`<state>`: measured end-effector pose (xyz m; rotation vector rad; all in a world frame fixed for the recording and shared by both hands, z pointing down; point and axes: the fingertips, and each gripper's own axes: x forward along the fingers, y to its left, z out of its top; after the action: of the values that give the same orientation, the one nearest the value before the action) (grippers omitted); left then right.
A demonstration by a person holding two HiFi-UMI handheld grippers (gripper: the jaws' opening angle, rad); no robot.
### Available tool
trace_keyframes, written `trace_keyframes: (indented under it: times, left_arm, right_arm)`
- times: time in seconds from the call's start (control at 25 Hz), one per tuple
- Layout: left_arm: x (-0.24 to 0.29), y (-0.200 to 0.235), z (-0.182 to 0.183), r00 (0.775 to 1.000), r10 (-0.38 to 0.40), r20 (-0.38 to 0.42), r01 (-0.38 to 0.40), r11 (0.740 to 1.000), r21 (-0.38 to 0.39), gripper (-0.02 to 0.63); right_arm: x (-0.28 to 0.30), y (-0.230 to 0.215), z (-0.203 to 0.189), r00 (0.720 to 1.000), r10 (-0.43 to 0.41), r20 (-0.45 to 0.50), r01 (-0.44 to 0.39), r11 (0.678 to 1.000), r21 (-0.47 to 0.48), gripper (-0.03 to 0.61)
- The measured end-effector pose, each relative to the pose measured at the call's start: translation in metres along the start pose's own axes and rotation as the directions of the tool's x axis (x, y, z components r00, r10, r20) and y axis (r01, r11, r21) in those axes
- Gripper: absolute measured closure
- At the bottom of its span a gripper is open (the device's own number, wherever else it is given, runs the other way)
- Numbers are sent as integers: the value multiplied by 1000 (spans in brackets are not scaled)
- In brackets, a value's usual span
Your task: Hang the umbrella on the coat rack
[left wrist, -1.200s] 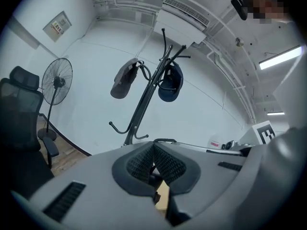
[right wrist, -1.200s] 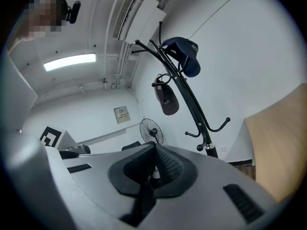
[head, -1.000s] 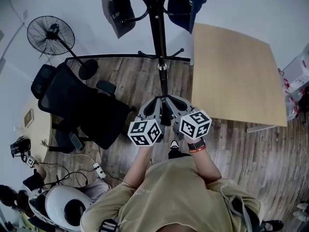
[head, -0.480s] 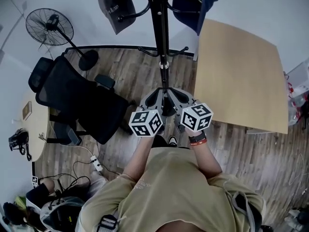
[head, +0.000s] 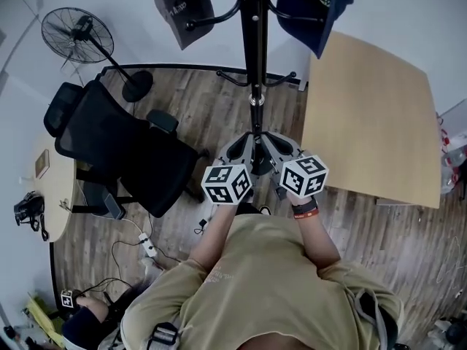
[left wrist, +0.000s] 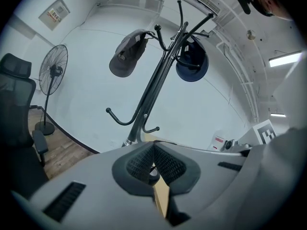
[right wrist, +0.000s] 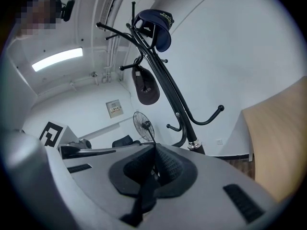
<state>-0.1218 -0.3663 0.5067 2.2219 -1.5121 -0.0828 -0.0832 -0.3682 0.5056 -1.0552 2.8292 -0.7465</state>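
Note:
The black coat rack (head: 255, 64) stands straight ahead, its pole running down between my two grippers. A grey cap (head: 182, 9) hangs on its left arm and a navy cap (head: 317, 6) on its right. My left gripper (head: 237, 150) and right gripper (head: 281, 148) are side by side at the pole, pointing up at it. In the left gripper view the gripper (left wrist: 153, 150) has its pads pressed together under the rack (left wrist: 158, 80). The right gripper (right wrist: 155, 152) is likewise shut below the rack (right wrist: 168, 90). No umbrella shows in any view.
A black office chair (head: 124, 152) is at the left, with a standing fan (head: 76, 35) behind it. A light wooden table (head: 376, 122) is close on the right. Cables and a power strip (head: 149, 250) lie on the floor at the lower left.
The rack has come nearer and shifted slightly right in the head view. Both grippers stay side by side and shut. The person at the lower left has mostly left the picture.

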Motion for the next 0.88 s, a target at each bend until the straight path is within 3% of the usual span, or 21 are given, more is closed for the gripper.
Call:
trace_keyframes:
  times: [0.88]
  left_arm:
    - [32,20,-7,1000,-12,-26,13,1000,9,591]
  right_arm:
    - [23,-37,-2,999,-49,-8,49,998,26,560]
